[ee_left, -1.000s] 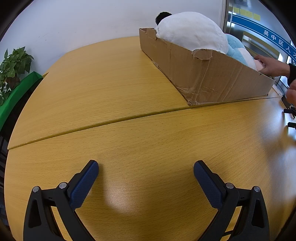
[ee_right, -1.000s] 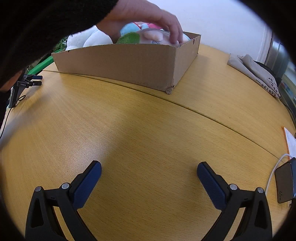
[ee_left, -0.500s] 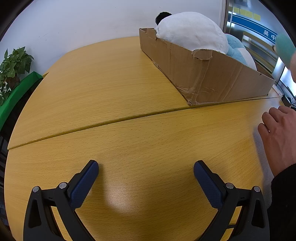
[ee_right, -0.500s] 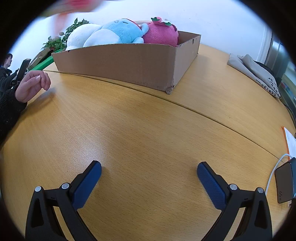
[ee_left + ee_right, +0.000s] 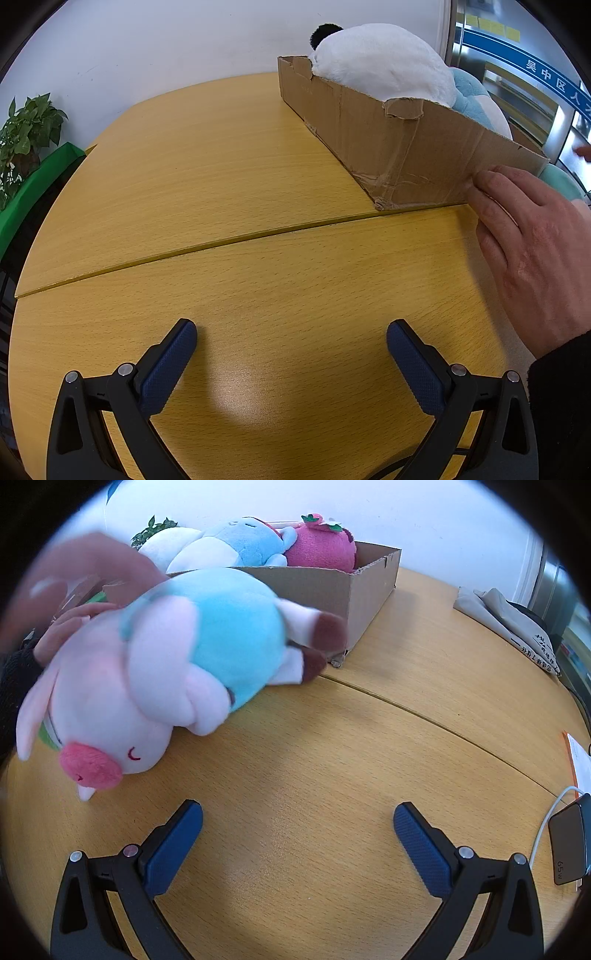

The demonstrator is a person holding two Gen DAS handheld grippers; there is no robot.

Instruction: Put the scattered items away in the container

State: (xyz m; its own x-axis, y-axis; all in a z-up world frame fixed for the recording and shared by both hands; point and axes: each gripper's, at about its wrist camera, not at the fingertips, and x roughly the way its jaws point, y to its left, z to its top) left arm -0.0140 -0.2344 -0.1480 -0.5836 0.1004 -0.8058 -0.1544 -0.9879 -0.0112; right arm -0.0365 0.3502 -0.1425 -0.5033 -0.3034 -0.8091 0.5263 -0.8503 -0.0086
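Half a second ago the tabletop in front of the right gripper (image 5: 297, 821) lay bare; now a pig plush (image 5: 155, 679) in a light blue shirt lies on its side there, blurred, its snout toward the camera and its brown-tipped feet just beside the near corner of the cardboard box (image 5: 354, 590). A blurred hand (image 5: 74, 624) sits behind the pig at the left edge. In the left wrist view, a hand (image 5: 532, 251) with a dark sleeve has come forward and now has its fingertips at the low end wall of the box (image 5: 417, 155).

From the left, the wooden table (image 5: 207, 177) offers wide bare room: a potted plant (image 5: 26, 129) and a green ledge lie past its curved left edge, and a seam runs across it. The left gripper (image 5: 291, 341) has its blue pads spread wide over empty wood.

Only the left view shows the white plush (image 5: 376, 62) bulging above the torn rim. Only the right view shows the blue plush (image 5: 247, 542), the strawberry plush (image 5: 321, 546), a folded grey cloth (image 5: 506, 620) and a phone (image 5: 570, 843) on a white cable by the right edge. The right gripper's pads are likewise spread apart, holding nothing, with the pig's head near its left pad.
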